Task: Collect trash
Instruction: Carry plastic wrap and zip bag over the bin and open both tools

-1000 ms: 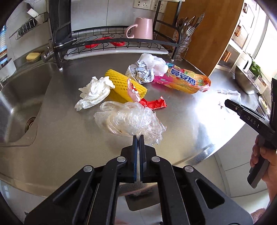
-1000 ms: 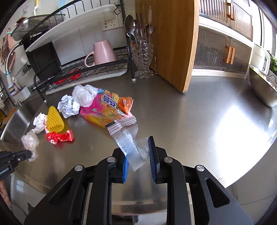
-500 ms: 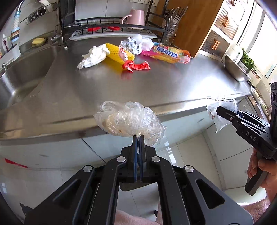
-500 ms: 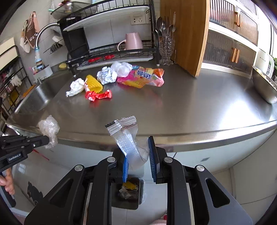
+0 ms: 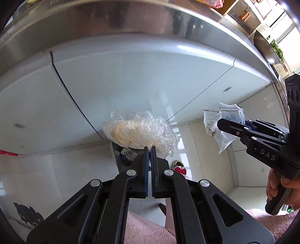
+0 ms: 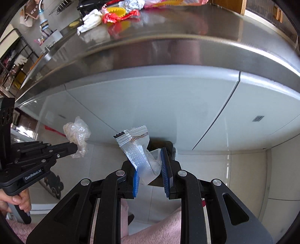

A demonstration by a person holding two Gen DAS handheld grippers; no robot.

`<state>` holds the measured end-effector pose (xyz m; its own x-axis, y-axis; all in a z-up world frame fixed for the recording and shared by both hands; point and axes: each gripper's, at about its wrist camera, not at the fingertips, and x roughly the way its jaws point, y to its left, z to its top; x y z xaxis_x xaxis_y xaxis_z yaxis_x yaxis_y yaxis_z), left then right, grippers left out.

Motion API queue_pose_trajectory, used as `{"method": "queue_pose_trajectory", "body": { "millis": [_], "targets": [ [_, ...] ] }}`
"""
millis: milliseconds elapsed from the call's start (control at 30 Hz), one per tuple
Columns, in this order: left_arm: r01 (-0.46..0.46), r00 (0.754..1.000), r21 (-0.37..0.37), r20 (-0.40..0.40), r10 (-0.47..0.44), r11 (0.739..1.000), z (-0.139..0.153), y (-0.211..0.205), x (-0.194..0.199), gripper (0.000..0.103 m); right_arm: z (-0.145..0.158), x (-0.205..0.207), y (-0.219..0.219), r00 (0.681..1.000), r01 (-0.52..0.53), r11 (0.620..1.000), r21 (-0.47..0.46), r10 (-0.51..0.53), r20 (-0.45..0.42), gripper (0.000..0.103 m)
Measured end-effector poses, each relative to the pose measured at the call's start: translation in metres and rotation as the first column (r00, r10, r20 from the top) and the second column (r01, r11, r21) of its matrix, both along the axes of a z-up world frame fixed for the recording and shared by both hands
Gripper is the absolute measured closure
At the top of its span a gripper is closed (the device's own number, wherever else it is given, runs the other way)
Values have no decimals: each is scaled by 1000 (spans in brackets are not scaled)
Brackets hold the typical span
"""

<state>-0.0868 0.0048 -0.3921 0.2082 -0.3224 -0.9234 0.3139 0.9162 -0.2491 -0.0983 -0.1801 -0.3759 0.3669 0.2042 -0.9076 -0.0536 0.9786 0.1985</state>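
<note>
My left gripper is shut on a crumpled ball of clear plastic wrap, held in the air in front of the cabinet fronts, below the counter edge. The right wrist view shows this left gripper and its plastic wrap at the left. My right gripper is shut on a clear zip bag with a ridged top strip. The right gripper and its zip bag appear at the right of the left wrist view. A dark trash bin stands on the floor beneath both; its rim is mostly hidden.
The steel counter edge curves overhead. On the counter lie a white tissue, a red wrapper, yellow foam netting and foil. Pale cabinet doors stand behind. Pink fuzzy clothing and a hand are below.
Both grippers have dropped from above the counter to below its edge and tilted downward, each carrying its piece of plastic. The bin now lies right under them.
</note>
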Motion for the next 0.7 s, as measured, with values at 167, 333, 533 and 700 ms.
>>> {"method": "queue_pose_trajectory", "body": {
  "millis": [167,333,533,700],
  "targets": [
    [1,999,27,-54,1,1000,-51,-4,6,102,-50,10,1,996,57,998,30,-54,-75,81],
    [-59,987,-12,-150,56,998,-101,-4,18,103,-89,21,8,987,113,992,64,-105,-121,81],
    [-69,978,13,-196,70,998,-142,-9,26,102,-127,36,21,979,133,990,50,-124,-164,81],
    [-70,973,18,-220,72,997,-161,-11,31,102,-157,53,25,963,152,987,61,-134,-235,81]
  ]
}}
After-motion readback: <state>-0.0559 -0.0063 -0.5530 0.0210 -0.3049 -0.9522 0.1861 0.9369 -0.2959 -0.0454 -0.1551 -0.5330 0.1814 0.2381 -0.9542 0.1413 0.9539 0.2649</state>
